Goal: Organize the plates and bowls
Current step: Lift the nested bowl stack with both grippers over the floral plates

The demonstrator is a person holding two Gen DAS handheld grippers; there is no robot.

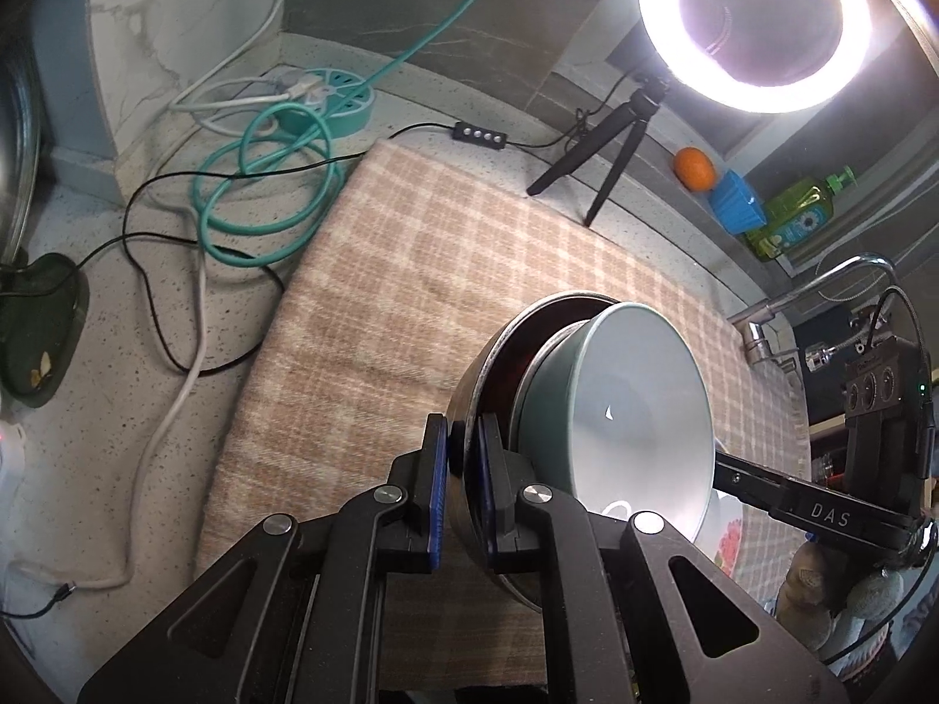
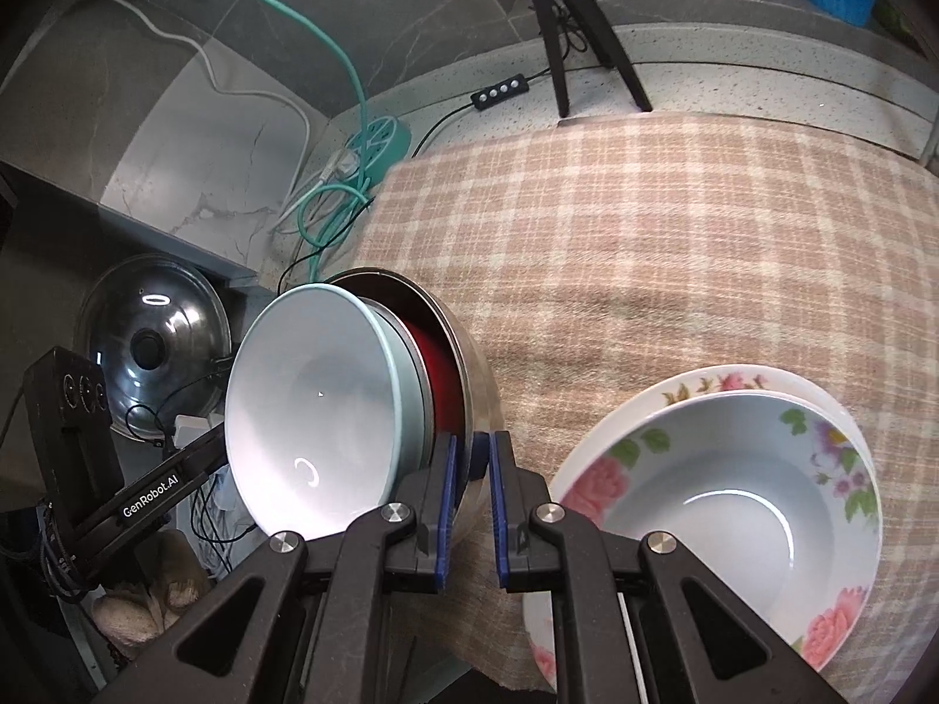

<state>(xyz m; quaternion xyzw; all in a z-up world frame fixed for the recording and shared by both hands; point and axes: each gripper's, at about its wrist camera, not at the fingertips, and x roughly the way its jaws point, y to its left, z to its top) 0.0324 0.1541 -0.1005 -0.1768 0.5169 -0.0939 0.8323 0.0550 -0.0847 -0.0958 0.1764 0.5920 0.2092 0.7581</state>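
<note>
A steel bowl [image 1: 478,369] with a red inside holds a nested pale green bowl [image 1: 639,410]. The stack is lifted and tilted on its side above the checked cloth [image 1: 411,270]. My left gripper [image 1: 465,463] is shut on the steel bowl's rim. My right gripper [image 2: 471,469] is shut on the rim of the same steel bowl [image 2: 478,381] from the opposite side; the green bowl [image 2: 317,410] faces left there. A floral bowl [image 2: 733,504] sits in a floral plate [image 2: 587,457] on the cloth at the lower right.
A ring light [image 1: 757,23] on a tripod [image 1: 593,170] stands at the cloth's far edge. A teal power strip [image 1: 328,100], coiled cables, an orange [image 1: 694,168], a blue cup [image 1: 733,202] and a green bottle [image 1: 798,214] lie behind. A pot lid [image 2: 152,346] sits at the left, a faucet [image 1: 821,287] at the right.
</note>
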